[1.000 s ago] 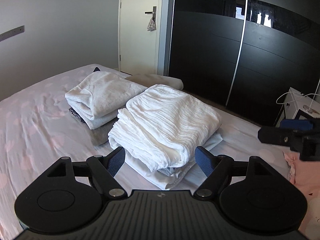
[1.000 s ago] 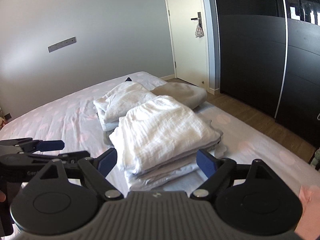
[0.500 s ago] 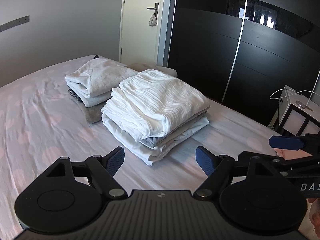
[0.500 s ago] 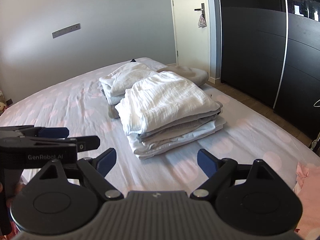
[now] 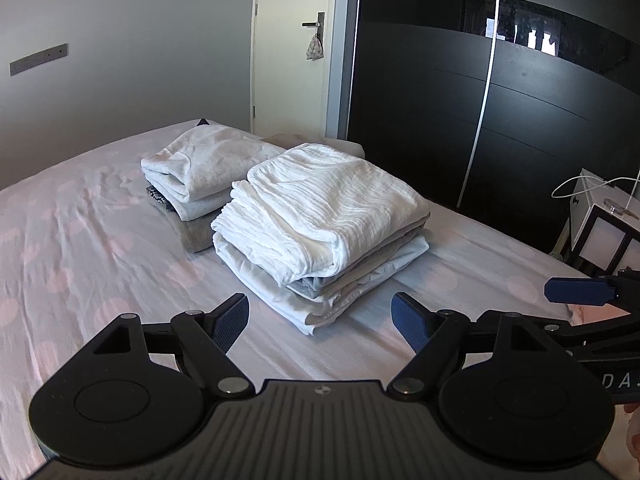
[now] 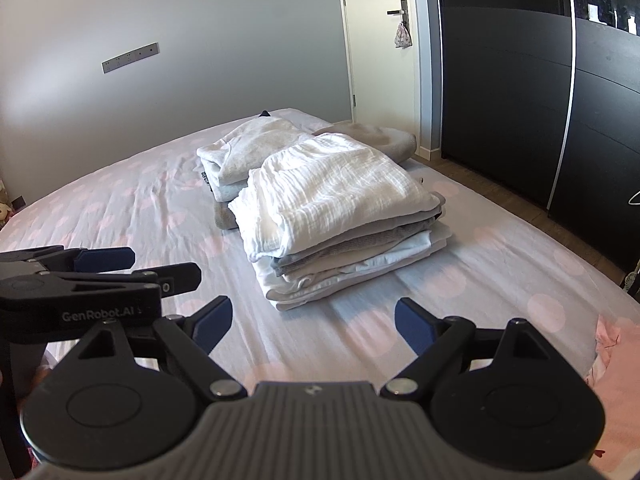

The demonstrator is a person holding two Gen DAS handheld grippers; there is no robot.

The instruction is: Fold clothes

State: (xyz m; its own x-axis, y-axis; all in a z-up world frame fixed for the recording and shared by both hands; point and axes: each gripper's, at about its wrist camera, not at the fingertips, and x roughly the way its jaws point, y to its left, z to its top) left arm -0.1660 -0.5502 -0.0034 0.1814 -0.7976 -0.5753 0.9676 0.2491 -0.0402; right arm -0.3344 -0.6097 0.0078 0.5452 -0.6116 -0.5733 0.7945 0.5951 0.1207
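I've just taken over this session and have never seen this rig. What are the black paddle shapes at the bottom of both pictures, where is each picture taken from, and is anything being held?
There is no robot arm. A person holds one two-finger gripper in each hand, and each carries a wide-angle camera looking forward along its fingers. The black shapes with blue pads are those fingers.

One picture looks out over the left gripper, the other over the right gripper. Each also catches the other gripper at its edge.

Both face a bed with a pink-dotted sheet. On it lies a near stack of folded clothes topped by a crinkled white piece, and just behind it a second folded stack. A pink garment shows at the right edge, seemingly unfolded.

Both grippers are open and hold nothing.
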